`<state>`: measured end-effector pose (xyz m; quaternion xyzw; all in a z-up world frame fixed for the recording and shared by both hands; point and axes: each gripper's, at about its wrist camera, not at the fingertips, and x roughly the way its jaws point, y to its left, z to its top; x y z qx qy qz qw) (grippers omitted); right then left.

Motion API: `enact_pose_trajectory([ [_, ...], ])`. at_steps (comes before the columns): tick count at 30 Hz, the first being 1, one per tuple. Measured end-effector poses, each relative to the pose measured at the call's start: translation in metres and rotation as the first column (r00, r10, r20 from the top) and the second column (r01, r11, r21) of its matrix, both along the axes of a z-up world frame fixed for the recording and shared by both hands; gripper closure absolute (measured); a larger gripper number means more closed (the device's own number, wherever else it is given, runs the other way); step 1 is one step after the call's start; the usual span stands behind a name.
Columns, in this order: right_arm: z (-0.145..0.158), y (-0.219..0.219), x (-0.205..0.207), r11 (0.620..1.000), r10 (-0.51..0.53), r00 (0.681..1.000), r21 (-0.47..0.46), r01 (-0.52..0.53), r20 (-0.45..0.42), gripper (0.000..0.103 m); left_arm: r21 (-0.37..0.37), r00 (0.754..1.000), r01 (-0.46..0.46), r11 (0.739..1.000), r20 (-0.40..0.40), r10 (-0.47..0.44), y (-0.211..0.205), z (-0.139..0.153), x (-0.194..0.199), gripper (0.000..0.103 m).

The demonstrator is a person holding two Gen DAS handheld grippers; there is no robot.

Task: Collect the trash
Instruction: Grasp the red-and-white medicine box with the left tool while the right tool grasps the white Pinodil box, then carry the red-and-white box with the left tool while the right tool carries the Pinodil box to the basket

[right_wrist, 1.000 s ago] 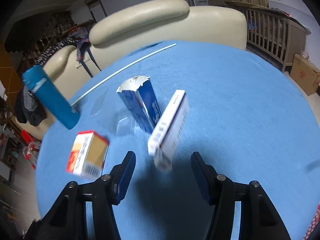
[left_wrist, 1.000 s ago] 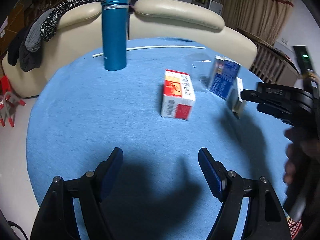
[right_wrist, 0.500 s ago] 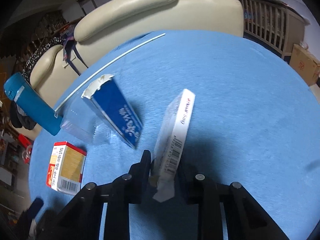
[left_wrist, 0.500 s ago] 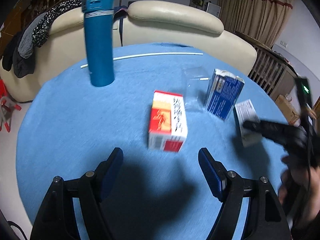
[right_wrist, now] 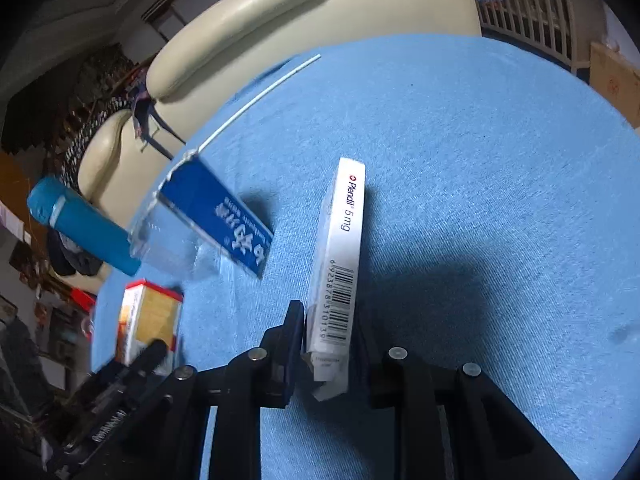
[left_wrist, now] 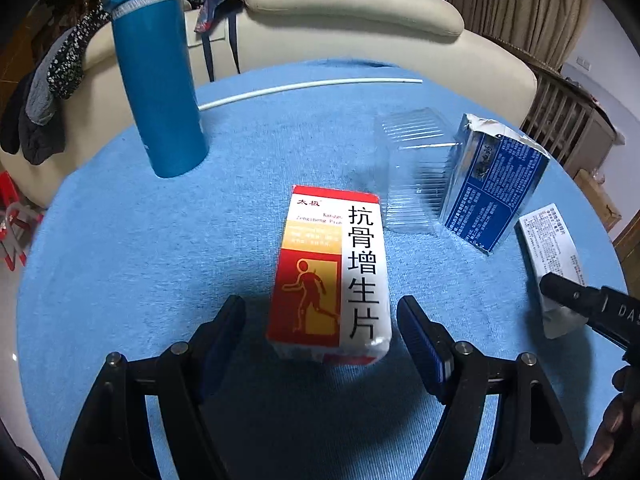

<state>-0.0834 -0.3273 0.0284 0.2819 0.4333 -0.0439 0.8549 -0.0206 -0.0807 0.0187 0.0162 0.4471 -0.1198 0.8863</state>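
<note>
Carton in red and white [left_wrist: 332,276] lies on the blue surface [left_wrist: 120,240], squarely between the left gripper [left_wrist: 322,334] fingers [left_wrist: 224,332], its long axis running away from them. Those fingers are closing but do not yet touch it. Well off to the right, the right gripper [right_wrist: 326,344] is clamped on a slim white box [right_wrist: 340,256].

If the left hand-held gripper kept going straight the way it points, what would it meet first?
Most likely the red and white medicine box, which stands on the blue tablecloth between the closing fingers of the left hand-held gripper, not yet pressed by the pads. Depth is hard to judge.
</note>
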Motion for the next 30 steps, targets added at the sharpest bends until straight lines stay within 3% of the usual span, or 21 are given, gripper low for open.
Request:
enact_pose_trajectory([
  [1, 0.000, -0.002, 0.001, 1.000, -0.006, 1.000, 0.014, 0.006, 0.001, 0.076, -0.001, 1.000, 0.005, 1.000, 0.005, -0.005, 0.000, -0.001, 0.000, 0.037],
  [2, 0.000, -0.002, 0.001, 1.000, -0.007, 1.000, 0.019, 0.007, 0.001, 0.077, 0.006, 1.000, 0.011, 1.000, 0.003, -0.011, 0.000, -0.002, 0.001, 0.055],
  [3, 0.000, -0.002, 0.002, 1.000, -0.006, 1.000, 0.014, 0.006, 0.000, 0.077, 0.018, 1.000, 0.016, 1.000, 0.003, -0.016, -0.001, -0.002, 0.001, 0.056],
  [5, 0.003, 0.001, 0.001, 1.000, 0.011, 1.000, 0.011, -0.011, 0.003, 0.087, 0.013, 1.000, 0.031, 0.999, 0.000, -0.031, -0.001, -0.002, -0.001, 0.056],
  [12, 0.024, 0.011, -0.020, 0.999, 0.033, 0.999, -0.039, -0.032, 0.038, 0.087, 0.026, 0.999, 0.044, 0.999, 0.029, -0.045, 0.000, 0.007, -0.032, 0.056],
  [30, 0.030, 0.012, -0.144, 0.997, -0.067, 0.993, 0.030, 0.064, 0.099, 0.087, 0.042, 0.988, 0.116, 0.992, 0.100, -0.120, -0.009, 0.047, -0.139, 0.056],
])
